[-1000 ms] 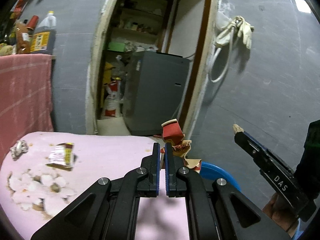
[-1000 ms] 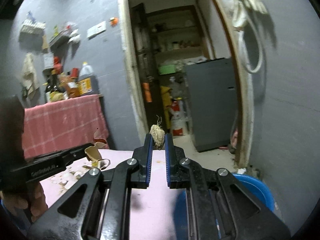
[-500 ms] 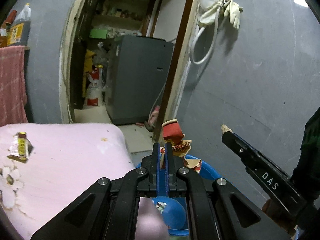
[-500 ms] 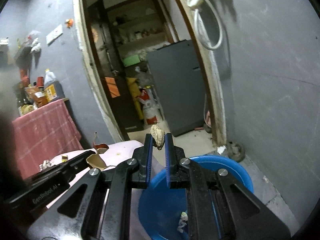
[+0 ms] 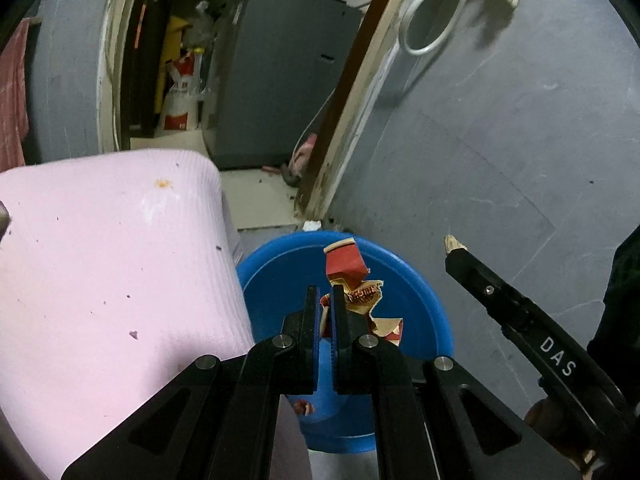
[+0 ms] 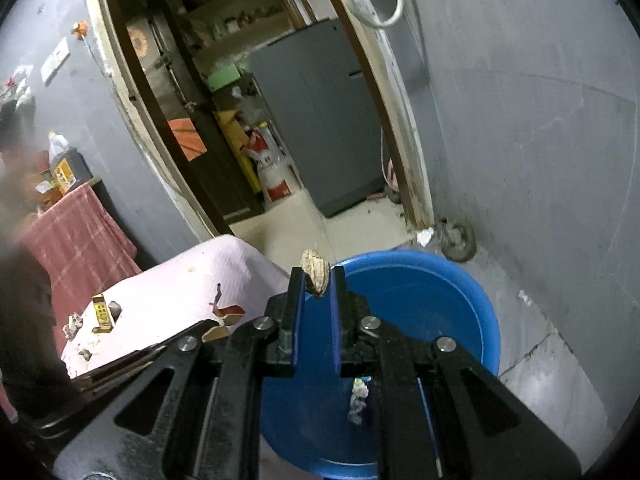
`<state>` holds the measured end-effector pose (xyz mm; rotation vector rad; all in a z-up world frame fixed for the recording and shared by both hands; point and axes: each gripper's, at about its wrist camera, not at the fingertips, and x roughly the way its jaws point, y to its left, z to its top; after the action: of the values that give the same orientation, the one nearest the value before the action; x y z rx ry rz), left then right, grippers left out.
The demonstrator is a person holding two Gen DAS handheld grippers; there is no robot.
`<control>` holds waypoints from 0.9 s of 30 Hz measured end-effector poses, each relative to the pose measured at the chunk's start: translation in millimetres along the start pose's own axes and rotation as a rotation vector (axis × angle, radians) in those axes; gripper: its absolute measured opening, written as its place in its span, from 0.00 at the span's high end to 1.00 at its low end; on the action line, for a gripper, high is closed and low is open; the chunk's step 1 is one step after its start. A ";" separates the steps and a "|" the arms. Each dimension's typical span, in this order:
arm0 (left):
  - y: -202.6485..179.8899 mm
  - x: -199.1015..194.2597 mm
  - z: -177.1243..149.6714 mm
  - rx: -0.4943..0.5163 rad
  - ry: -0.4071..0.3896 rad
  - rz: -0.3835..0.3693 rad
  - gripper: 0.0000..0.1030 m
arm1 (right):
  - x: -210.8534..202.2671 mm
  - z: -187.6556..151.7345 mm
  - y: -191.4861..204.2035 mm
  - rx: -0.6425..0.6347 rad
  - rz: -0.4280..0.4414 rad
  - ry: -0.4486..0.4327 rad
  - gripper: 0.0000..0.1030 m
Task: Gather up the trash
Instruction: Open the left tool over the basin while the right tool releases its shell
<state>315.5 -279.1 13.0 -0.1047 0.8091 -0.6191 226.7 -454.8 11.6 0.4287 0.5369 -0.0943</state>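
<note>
My left gripper [image 5: 325, 294] is shut on a torn red and tan paper wrapper [image 5: 352, 280], held above the blue basin [image 5: 424, 312] on the floor. In the right wrist view my right gripper [image 6: 316, 276] is shut on a small tan crumpled husk [image 6: 315, 271], over the near rim of the same blue basin [image 6: 476, 312]. The right gripper [image 5: 454, 245] also shows at the right of the left wrist view, husk tip sticking out. A white scrap [image 6: 357, 399] and a red scrap [image 5: 304, 407] lie inside the basin.
A pink-covered table [image 5: 100, 264] stands left of the basin; a yellow packet [image 6: 101, 313] and crumbs lie on it. Behind are a doorway with a grey fridge [image 5: 280, 80], a grey wall [image 5: 520, 140] on the right and a red-clothed shelf [image 6: 76, 232].
Both grippers swung right and down, from over the pink table to above the blue basin, carrying the wrapper and the husk. The basin now fills the lower part of both views.
</note>
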 end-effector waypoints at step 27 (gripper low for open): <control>20.2 -30.5 4.1 -0.080 -0.071 0.058 0.52 | -5.8 3.9 -0.4 0.027 -0.002 -0.051 0.58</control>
<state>312.1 -246.2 29.2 -0.1746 0.7652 -0.5254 223.4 -457.0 17.5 0.4505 0.4860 -0.1147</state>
